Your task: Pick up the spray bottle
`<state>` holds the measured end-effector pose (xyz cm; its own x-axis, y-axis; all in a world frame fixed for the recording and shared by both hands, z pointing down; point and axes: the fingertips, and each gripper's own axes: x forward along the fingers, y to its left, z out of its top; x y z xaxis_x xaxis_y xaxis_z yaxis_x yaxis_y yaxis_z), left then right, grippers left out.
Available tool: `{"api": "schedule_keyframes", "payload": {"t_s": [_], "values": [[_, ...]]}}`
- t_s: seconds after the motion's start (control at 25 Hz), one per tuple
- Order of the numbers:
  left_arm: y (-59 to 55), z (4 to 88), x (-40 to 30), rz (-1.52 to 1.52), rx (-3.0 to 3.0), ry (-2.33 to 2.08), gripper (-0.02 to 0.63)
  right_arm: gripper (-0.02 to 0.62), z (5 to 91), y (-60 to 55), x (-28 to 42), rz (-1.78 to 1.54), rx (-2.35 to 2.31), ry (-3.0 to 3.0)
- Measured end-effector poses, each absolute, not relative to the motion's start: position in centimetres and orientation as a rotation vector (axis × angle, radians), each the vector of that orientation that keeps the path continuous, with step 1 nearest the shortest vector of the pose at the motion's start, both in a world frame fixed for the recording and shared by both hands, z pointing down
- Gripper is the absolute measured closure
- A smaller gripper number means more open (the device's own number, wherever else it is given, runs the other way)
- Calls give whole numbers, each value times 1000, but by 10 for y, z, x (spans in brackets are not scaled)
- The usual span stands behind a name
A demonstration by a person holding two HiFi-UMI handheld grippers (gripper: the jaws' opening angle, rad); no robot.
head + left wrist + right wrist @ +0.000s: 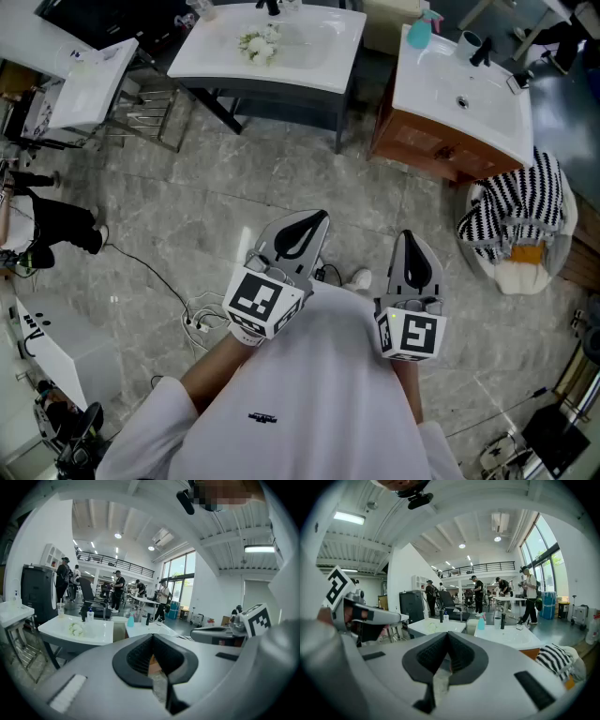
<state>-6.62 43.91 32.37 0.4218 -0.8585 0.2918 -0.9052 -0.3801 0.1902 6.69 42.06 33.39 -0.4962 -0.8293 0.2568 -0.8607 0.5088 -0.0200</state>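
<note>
You are holding the left grey moulded plastic gripper (pixel 322 217) and the right grey gripper (pixel 409 236) close to your body, each with its ribbed black pads pressing together on nothing. The turquoise plastic spray bottle (pixel 419 30) is standing upright on the far left corner of a glossy white rectangular basin (pixel 487 117). That basin is resting on a brown wooden cabinet (pixel 412 150) at far right, well apart from both grippers. Left of it, a wider white basin (pixel 309 61) is sitting on a dark metal frame. A black and white striped cloth (pixel 516 211) is lying heaped just beside the cabinet. Grey marbled stone tiles (pixel 234 202) are covering the floor of this open, high-ceilinged hall.
</note>
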Motion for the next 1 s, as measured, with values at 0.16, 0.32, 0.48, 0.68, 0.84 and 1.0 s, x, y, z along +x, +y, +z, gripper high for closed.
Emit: {"api": "schedule_keyframes", "payload": {"t_s": [0.16,0.32,0.48,0.68,0.84,1.0], "values": [[448,325,-47,212,2364,-1516,602,591,323,428,76,192,1440,-2578],[460,325,-40,203,2379,-1498,602,591,322,441,83,194,1466,-2573],[468,326,-42,209,2388,-1479,602,589,319,450,82,223,1489,-2579],[473,331,-50,203,2399,-1475,601,589,328,453,80,230,1512,-2576],[480,327,-70,182,2407,-1486,601,589,329,459,63,238,1529,-2582],[479,329,-88,186,2409,-1484,602,589,331,459,45,263,1548,-2572]]}}
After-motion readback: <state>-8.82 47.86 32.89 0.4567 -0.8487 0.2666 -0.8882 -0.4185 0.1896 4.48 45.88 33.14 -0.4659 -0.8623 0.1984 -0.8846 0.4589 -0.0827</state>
